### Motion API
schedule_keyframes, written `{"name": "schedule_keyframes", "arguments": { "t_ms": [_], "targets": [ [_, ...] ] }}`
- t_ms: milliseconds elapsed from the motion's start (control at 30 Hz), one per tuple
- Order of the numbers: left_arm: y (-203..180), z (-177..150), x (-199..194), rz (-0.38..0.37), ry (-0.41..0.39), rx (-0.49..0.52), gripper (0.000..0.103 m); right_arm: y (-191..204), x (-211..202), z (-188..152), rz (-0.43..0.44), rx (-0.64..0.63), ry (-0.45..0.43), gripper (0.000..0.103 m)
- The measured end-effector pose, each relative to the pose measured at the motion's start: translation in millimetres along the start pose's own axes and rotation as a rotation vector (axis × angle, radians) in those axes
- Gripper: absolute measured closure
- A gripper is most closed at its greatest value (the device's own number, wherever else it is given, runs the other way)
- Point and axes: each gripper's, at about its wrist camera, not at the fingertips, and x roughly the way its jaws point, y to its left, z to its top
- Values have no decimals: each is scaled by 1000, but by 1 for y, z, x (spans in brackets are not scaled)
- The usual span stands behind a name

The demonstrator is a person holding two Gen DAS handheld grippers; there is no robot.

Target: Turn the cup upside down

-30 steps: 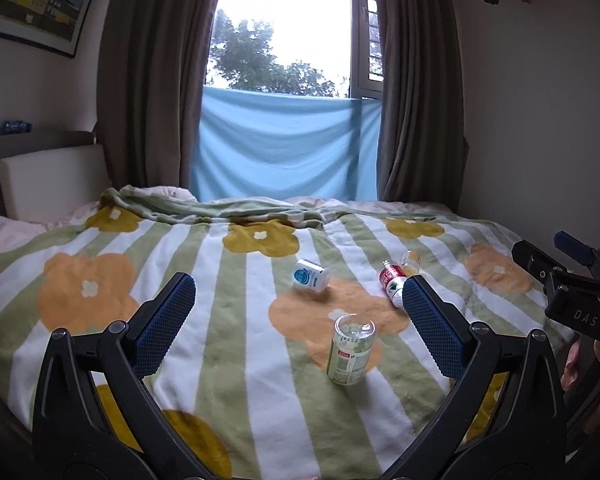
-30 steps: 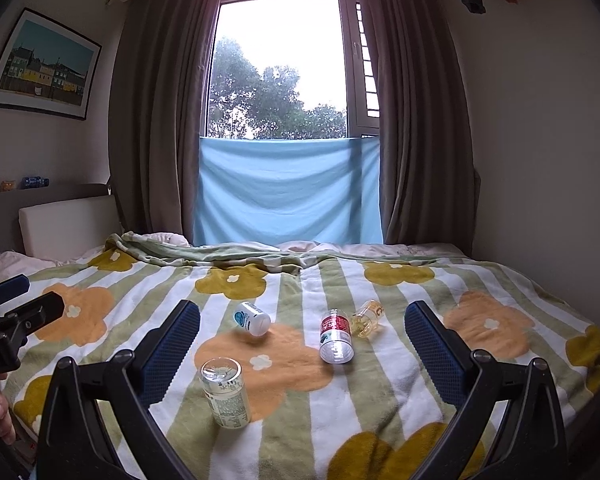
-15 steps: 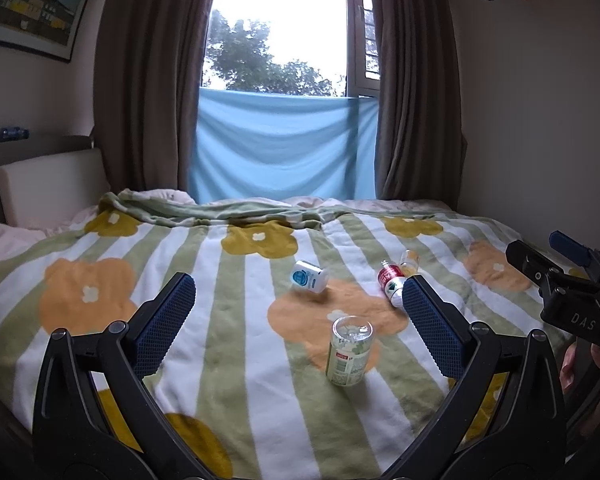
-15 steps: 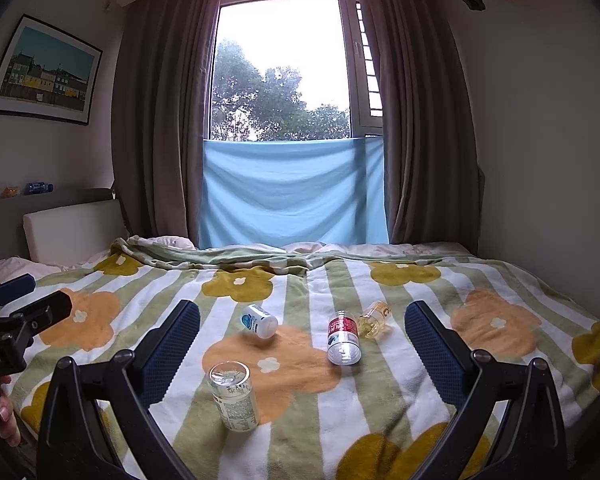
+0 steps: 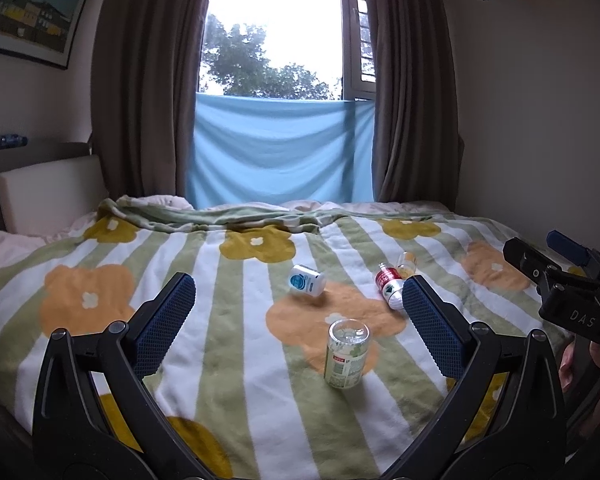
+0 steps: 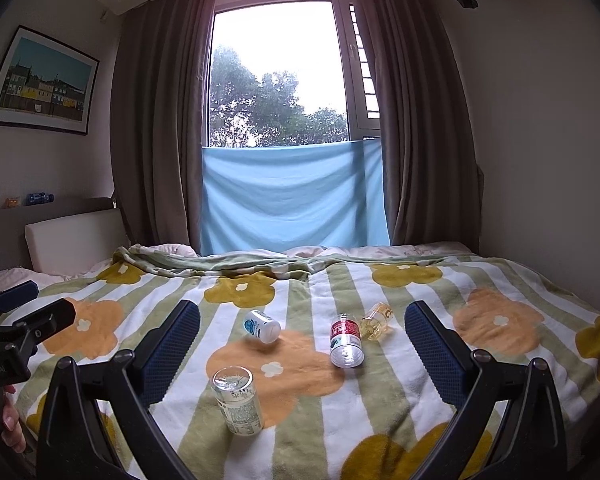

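A clear glass cup with a green and white label (image 5: 347, 354) stands on the flowered blanket, its top end facing up; it also shows in the right wrist view (image 6: 238, 400). I cannot tell which end is the open one. My left gripper (image 5: 296, 320) is open and empty, held back from the cup, which sits between its fingers in view. My right gripper (image 6: 300, 344) is open and empty, with the cup low and left between its fingers. Each gripper shows at the edge of the other's view.
Three small containers lie on their sides beyond the cup: a white and blue one (image 6: 262, 325), a red-labelled clear one (image 6: 346, 342) and a small yellowish one (image 6: 376, 320). The striped flowered blanket (image 6: 500, 320) covers the bed. Headboard cushion (image 6: 74, 236) at left; curtains and window behind.
Both grippers have shifted slightly, so the bed sits a little lower in the views. The cup and the other containers have not moved. Both grippers stay open.
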Motion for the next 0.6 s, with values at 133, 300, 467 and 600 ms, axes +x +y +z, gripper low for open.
{"name": "schedule_keyframes", "arguments": {
  "t_ms": [133, 300, 467, 600],
  "targets": [
    [-1, 1, -1, -14, -5, 10, 0, 0, 0, 0, 1, 1, 0, 1],
    [-5, 2, -6, -4, -23, 23, 0, 0, -1, 1, 0, 0, -1, 1],
    [-8, 3, -11, -4, -58, 40, 0, 0, -2, 1, 1, 2, -3, 1],
    [-8, 3, -13, 4, -72, 43, 0, 0, -2, 1, 0, 0, -3, 1]
  ]
}}
